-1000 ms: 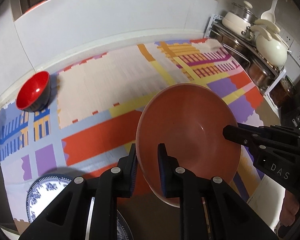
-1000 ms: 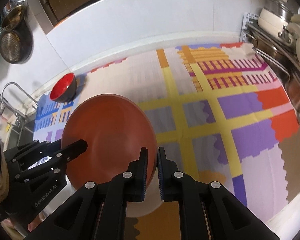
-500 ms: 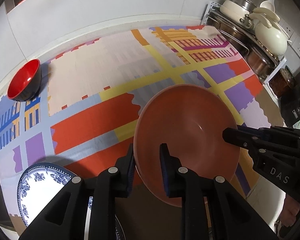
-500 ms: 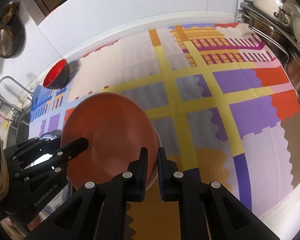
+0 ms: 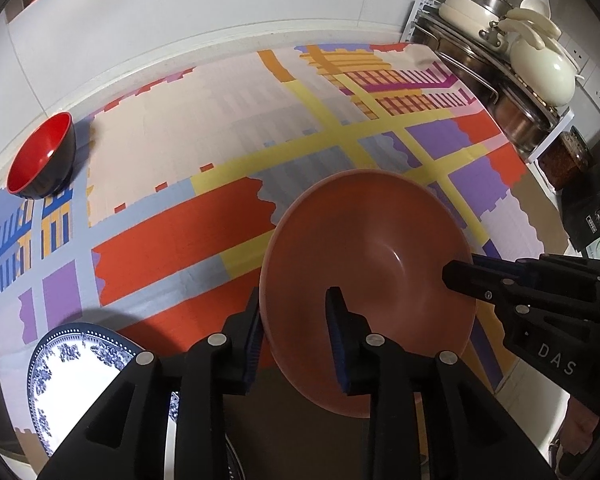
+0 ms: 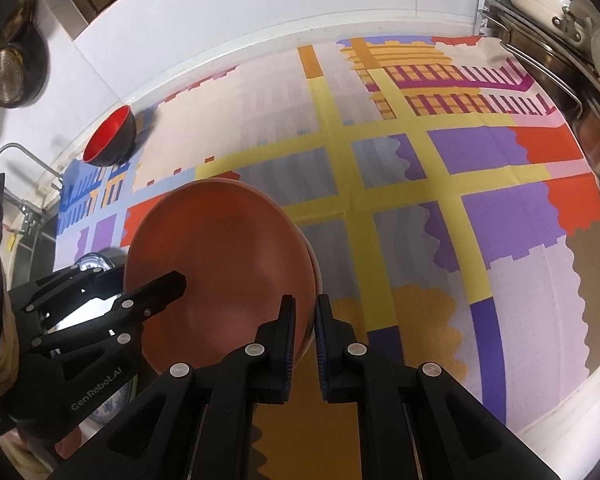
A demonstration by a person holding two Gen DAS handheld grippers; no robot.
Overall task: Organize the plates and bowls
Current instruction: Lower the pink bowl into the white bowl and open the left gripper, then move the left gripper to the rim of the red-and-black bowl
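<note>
The left gripper (image 5: pixel 294 320) straddles the terracotta bowl's (image 5: pixel 364 272) near rim, seemingly loosely, while the right gripper (image 6: pixel 302 334) clamps its opposite rim above the patterned cloth (image 6: pixel 400 184). A blue-and-white plate (image 5: pixel 80 364) lies beside; farther off, a red bowl (image 5: pixel 40 156) and stacked pots (image 5: pixel 512 64).

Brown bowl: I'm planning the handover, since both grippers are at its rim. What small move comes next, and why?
Probably draw the left gripper back: its fingers stand apart around the brown bowl's rim, while the right gripper pinches the opposite rim.
</note>
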